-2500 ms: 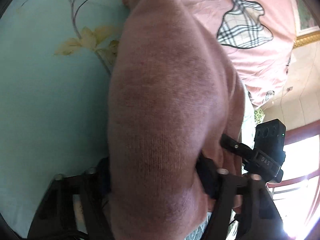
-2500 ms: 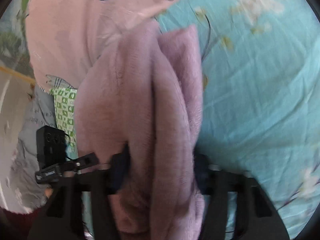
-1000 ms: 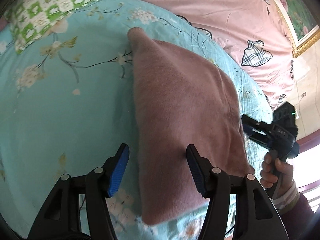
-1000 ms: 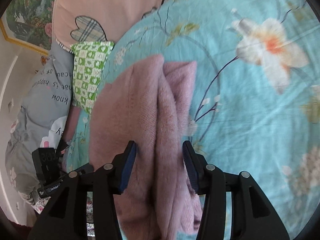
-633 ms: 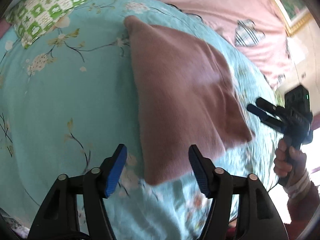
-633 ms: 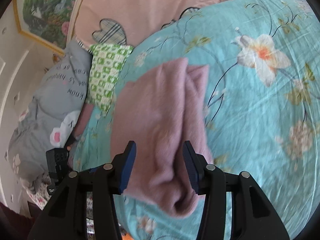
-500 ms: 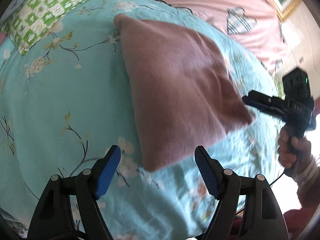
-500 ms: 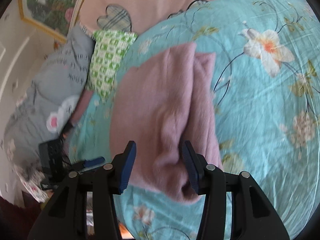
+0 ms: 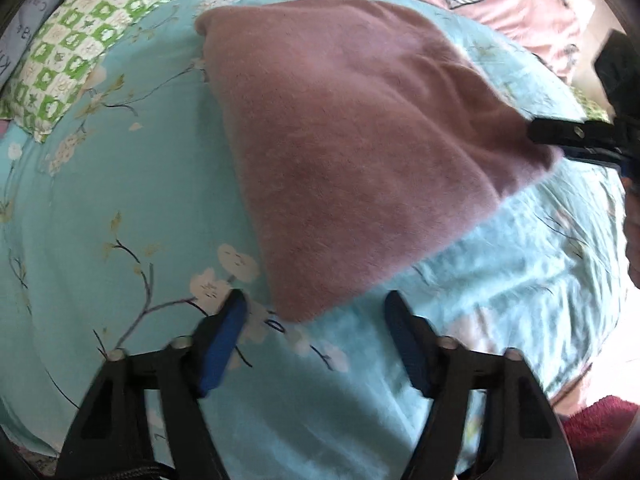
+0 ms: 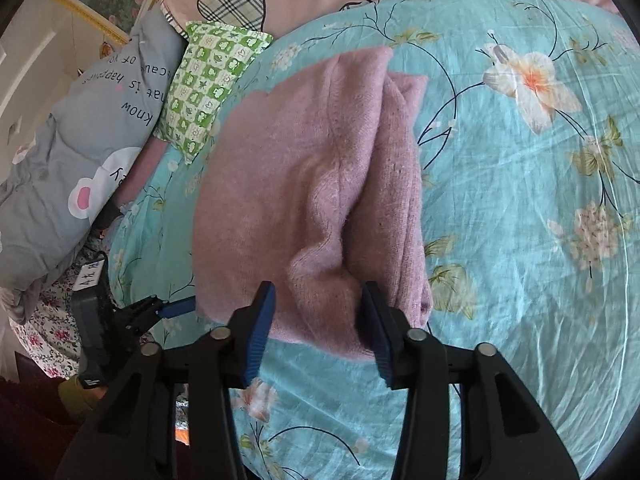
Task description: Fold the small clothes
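Note:
A folded mauve knit garment [image 9: 352,136] lies flat on the teal floral bedsheet [image 9: 120,184]; it also shows in the right wrist view [image 10: 312,184] with a thick rolled fold along its right side. My left gripper [image 9: 314,304] is open and empty, just short of the garment's near corner. My right gripper [image 10: 318,300] is open, its jaws standing on either side of the garment's near edge without closing on it. The right gripper appears at the garment's right corner in the left wrist view [image 9: 576,140].
A green checked pillow [image 9: 80,40] and a pink quilt with plaid hearts [image 9: 500,0] lie at the head of the bed. A grey printed pillow [image 10: 68,140] lies at the left. The bed edge and a dark red rug [image 9: 596,428] are at the lower right.
Both grippers let go of the garment, which now lies on the sheet. Both have drawn back from it, the left one farther, so its near corner is clear of the left jaws.

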### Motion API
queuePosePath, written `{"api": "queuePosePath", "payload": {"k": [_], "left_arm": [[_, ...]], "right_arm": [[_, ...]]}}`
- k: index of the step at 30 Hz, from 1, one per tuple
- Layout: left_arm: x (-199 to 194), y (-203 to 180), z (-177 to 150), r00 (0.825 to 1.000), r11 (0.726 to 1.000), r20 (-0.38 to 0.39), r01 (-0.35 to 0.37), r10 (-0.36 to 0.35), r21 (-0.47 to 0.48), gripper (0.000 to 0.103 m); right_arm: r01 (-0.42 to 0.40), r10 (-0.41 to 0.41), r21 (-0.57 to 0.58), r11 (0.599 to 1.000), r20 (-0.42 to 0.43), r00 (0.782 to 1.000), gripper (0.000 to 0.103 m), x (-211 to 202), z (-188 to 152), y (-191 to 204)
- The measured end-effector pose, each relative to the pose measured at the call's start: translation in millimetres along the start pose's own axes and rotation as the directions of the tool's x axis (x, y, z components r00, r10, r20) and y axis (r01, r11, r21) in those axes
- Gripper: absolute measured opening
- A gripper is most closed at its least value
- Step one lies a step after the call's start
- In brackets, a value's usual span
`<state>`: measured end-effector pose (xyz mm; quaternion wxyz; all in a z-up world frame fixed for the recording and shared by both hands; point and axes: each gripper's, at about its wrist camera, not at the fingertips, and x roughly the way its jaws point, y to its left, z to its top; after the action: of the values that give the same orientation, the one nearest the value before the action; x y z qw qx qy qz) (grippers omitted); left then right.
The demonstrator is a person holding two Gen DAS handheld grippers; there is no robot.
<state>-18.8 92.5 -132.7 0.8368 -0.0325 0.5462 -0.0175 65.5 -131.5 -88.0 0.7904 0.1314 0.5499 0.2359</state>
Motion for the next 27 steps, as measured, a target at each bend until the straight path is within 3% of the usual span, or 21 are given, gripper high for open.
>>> {"api": "queuePosePath", "payload": {"k": [7, 8, 9, 11, 13, 15, 17, 19, 23, 25, 27], "left_arm": [[-3, 15, 7, 0.999, 0.998, 0.015, 0.035, -0.034, -0.050, 0.026], [-4, 16, 6, 0.999, 0.998, 0.018, 0.043, -0.042, -0.056, 0.022], [-7, 18, 7, 0.999, 0.997, 0.024, 0.047, -0.045, -0.064, 0.021], [-16, 23, 8, 0.997, 0.994, 0.041, 0.066, -0.063, -0.088, 0.018], [-22, 26, 10, 0.995, 0.991, 0.056, 0.085, -0.080, -0.104, 0.017], [-29, 28, 15, 0.992, 0.989, 0.072, 0.109, -0.102, -0.104, 0.017], [-30, 25, 14, 0.991, 0.990, 0.074, 0.113, -0.107, -0.085, 0.016], [-26, 20, 12, 0.994, 0.994, 0.058, 0.093, -0.090, -0.059, 0.016], [-6, 16, 8, 0.998, 0.996, 0.022, 0.068, -0.067, -0.060, 0.015], [1, 18, 5, 0.997, 0.995, 0.005, 0.073, -0.073, -0.072, 0.015], [4, 19, 4, 0.997, 0.995, 0.000, 0.076, -0.076, -0.069, 0.015]], "right_arm": [[-0.012, 0.013, 0.011, 1.000, -0.041, 0.999, 0.039, 6, -3, -14], [-0.007, 0.007, 0.007, 1.000, -0.049, 0.999, 0.036, 7, -4, -15], [0.001, -0.001, 0.000, 1.000, -0.057, 0.998, 0.016, 9, -5, -15], [0.013, -0.013, -0.006, 1.000, -0.070, 0.997, 0.011, 10, -1, -16], [-0.020, 0.020, 0.006, 1.000, -0.034, 0.999, 0.009, 1, 7, -12], [-0.078, 0.078, 0.005, 0.997, 0.056, 0.995, 0.009, -24, 23, -3], [-0.154, 0.156, -0.024, 0.988, 0.162, 0.974, 0.009, -54, 37, 11], [-0.177, 0.194, -0.098, 0.979, 0.209, 0.958, 0.009, -71, 43, 22], [-0.059, 0.070, -0.097, 0.994, 0.120, 0.990, 0.009, -40, 27, 2], [0.012, -0.008, -0.056, 0.998, 0.062, 0.998, 0.009, -17, 10, -24], [0.028, -0.028, 0.009, 1.000, 0.034, 0.999, 0.009, -2, -4, -47]]}}
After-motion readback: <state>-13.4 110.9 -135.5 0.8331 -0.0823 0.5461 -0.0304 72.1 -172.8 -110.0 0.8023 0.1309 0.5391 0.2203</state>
